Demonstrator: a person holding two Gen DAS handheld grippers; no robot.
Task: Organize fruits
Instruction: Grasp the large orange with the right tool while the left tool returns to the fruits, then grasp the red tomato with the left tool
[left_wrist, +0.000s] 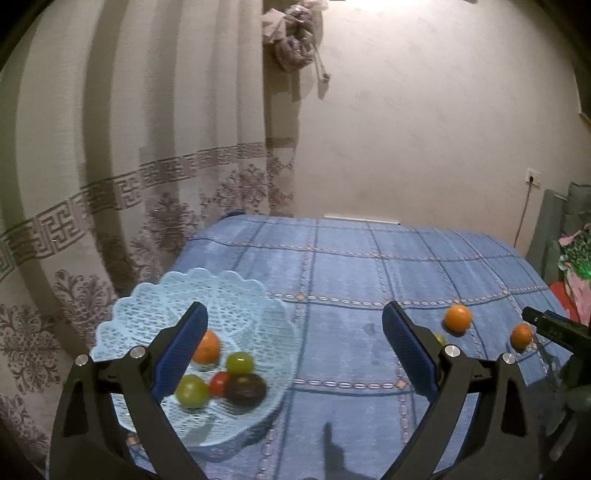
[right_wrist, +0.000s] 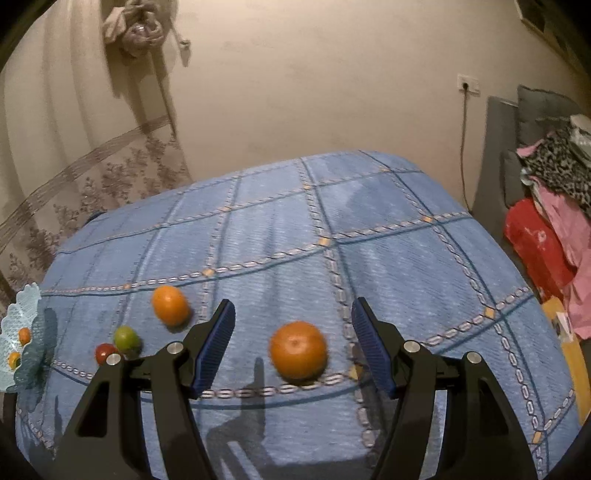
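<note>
A light blue lattice basket (left_wrist: 251, 306) stands at the table's left edge and holds an orange (left_wrist: 207, 347), two green fruits (left_wrist: 192, 390), a small red one (left_wrist: 219, 383) and a dark one (left_wrist: 245, 388). My left gripper (left_wrist: 295, 350) hangs open beside and above it, empty. In the right wrist view an orange (right_wrist: 298, 350) lies on the blue cloth between the fingers of my open right gripper (right_wrist: 293, 345). A second orange (right_wrist: 170, 304), a green fruit (right_wrist: 126, 339) and a red fruit (right_wrist: 104, 352) lie to its left.
The blue checked cloth (right_wrist: 332, 221) covers the whole table. A patterned curtain (left_wrist: 110, 184) hangs behind the basket. Piled clothes and a red bag (right_wrist: 535, 240) sit off the table's right side. The basket rim (right_wrist: 14, 314) shows at the far left.
</note>
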